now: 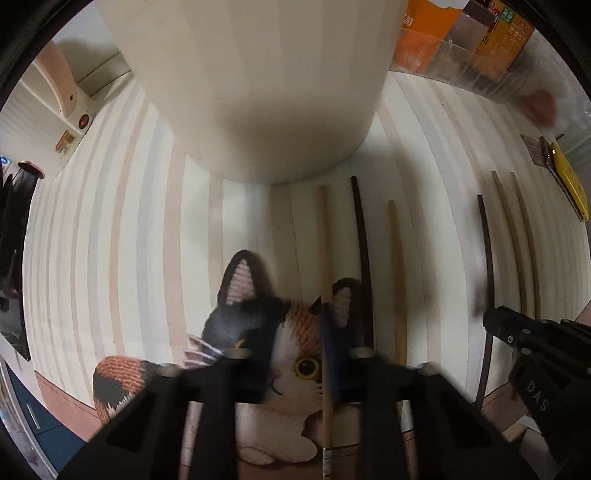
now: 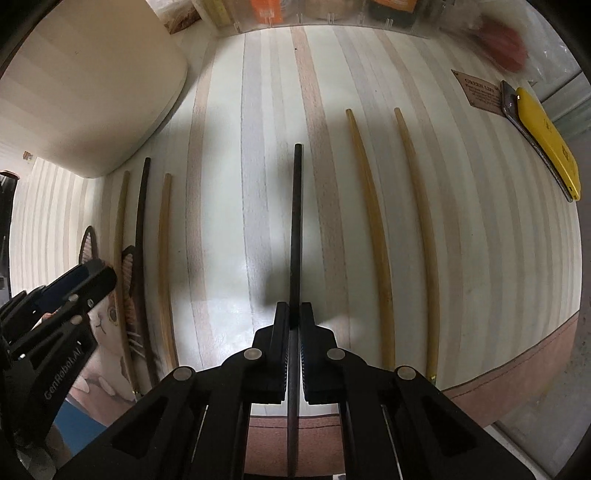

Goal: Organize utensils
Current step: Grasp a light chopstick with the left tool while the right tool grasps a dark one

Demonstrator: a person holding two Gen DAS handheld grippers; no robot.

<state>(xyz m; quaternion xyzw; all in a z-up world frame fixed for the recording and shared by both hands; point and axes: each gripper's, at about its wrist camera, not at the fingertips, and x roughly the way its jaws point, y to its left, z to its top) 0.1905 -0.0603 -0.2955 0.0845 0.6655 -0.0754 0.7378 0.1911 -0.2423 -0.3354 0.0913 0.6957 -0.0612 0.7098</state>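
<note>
— Black chopstick (image 2: 295,236) was what the right gripper (image 2: 294,325) had pinched between its two pads, the stick running straight away from it over the striped mat (image 2: 229,147).

— And the left gripper (image 1: 327,354)?

— Pressed onto a pale wooden chopstick (image 1: 325,258), low over the cat-shaped cushion (image 1: 291,354) at the near edge. Its fingers were blurred, but the stick passed right between them.

— Where were the others?

— Just beside that pale one lay a dark chopstick (image 1: 364,258) and another light chopstick (image 1: 398,273), all lengthwise on the mat, their near ends over the cat. To the right of the black one, two yellowish chopsticks (image 2: 373,236) lay side by side, apart from each other.

— Anything farther back?

— A big cream container (image 1: 251,81) stood at the far left, touching the mat. Behind it a clear plastic bin (image 2: 332,16) with orange packets. At the far right, a yellow-cased phone (image 2: 546,144) lay by a small brown label (image 2: 478,90).
</note>
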